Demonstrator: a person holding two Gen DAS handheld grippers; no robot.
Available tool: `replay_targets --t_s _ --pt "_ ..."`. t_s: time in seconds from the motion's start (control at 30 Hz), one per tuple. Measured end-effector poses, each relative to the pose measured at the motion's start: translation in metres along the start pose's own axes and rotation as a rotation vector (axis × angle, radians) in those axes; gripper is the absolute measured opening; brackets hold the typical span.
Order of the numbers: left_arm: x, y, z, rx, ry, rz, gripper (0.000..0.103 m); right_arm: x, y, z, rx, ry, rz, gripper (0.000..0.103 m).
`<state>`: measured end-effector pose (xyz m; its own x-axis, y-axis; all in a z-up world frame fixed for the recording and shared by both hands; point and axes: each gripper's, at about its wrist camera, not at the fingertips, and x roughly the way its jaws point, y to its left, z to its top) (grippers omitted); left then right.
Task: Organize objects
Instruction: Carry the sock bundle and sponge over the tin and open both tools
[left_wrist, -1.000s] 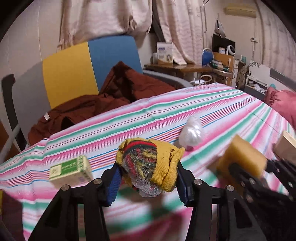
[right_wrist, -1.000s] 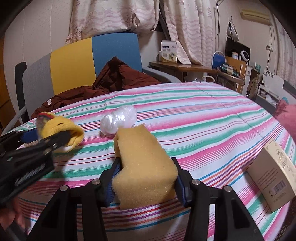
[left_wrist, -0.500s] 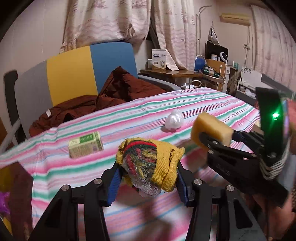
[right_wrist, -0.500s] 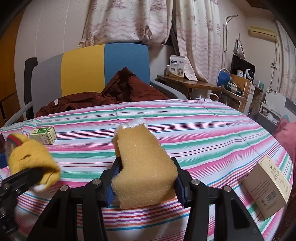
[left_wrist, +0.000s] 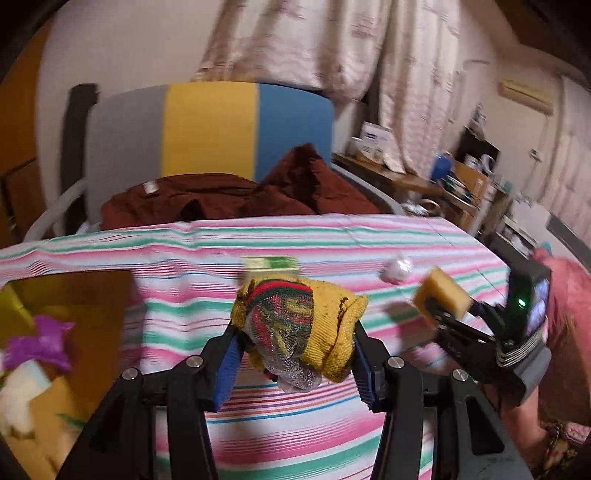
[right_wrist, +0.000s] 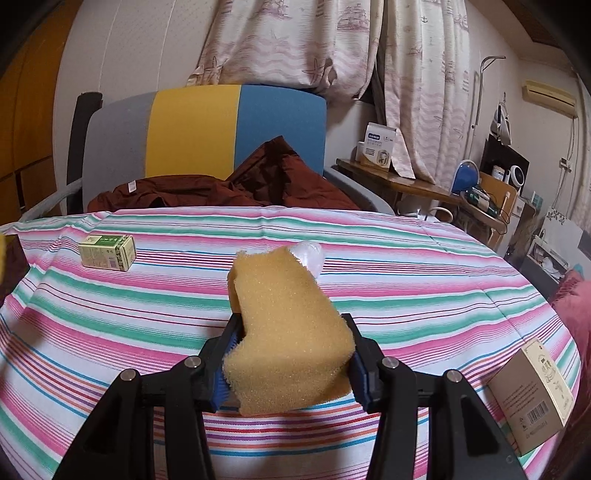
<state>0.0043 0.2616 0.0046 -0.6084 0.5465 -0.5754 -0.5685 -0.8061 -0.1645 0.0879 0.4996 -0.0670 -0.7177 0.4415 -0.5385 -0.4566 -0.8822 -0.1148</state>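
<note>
My left gripper (left_wrist: 295, 369) is shut on a rolled yellow sock with a red and green pattern (left_wrist: 299, 325), held above the striped tablecloth (left_wrist: 295, 424). My right gripper (right_wrist: 288, 365) is shut on a yellow sponge (right_wrist: 284, 332), also held above the cloth; it also shows in the left wrist view (left_wrist: 441, 295) at the right. A small green box (right_wrist: 108, 252) and a white crumpled plastic ball (right_wrist: 309, 254) lie on the cloth further back. A brown box (left_wrist: 74, 332) at the left holds a purple thing (left_wrist: 40, 343) and a white thing (left_wrist: 18, 398).
A tan carton (right_wrist: 532, 395) lies at the table's right edge. Behind the table stands a grey, yellow and blue chair (right_wrist: 207, 136) with a dark red garment (right_wrist: 240, 184) on it. A cluttered wooden desk (right_wrist: 424, 184) stands at the back right.
Both grippers have drawn back and swung left with their loads. The brown box with the purple thing has come into the left wrist view. The green box and plastic ball look farther away.
</note>
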Motion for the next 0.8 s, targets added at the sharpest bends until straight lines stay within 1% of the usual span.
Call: replay_targets --t_s 0.07,0.33,0.47,0.57,0.67,0.8 --pt "-0.008 0.020 0.002 -0.035 -0.008 0.025 0.053 -0.001 0.001 0.000 -0.002 -0.002 0.000 0.051" --pt "-0.025 0.101 0.002 -0.189 0.000 0.141 0.054 -0.003 0.014 0.000 -0.061 -0.008 -0.008 0.051" --pt "-0.026 0.134 -0.004 -0.251 0.027 0.180 0.054 -0.003 0.018 0.000 -0.078 0.000 -0.012 0.051" --pt "-0.024 0.149 -0.012 -0.269 0.058 0.210 0.054 -0.003 0.020 0.001 -0.087 0.003 -0.008 0.051" --pt "-0.017 0.162 -0.021 -0.289 0.112 0.215 0.056 -0.004 0.022 0.002 -0.099 0.003 -0.008 0.051" --pt "-0.014 0.171 -0.028 -0.322 0.136 0.195 0.057 -0.006 0.025 0.004 -0.115 0.003 -0.014 0.051"
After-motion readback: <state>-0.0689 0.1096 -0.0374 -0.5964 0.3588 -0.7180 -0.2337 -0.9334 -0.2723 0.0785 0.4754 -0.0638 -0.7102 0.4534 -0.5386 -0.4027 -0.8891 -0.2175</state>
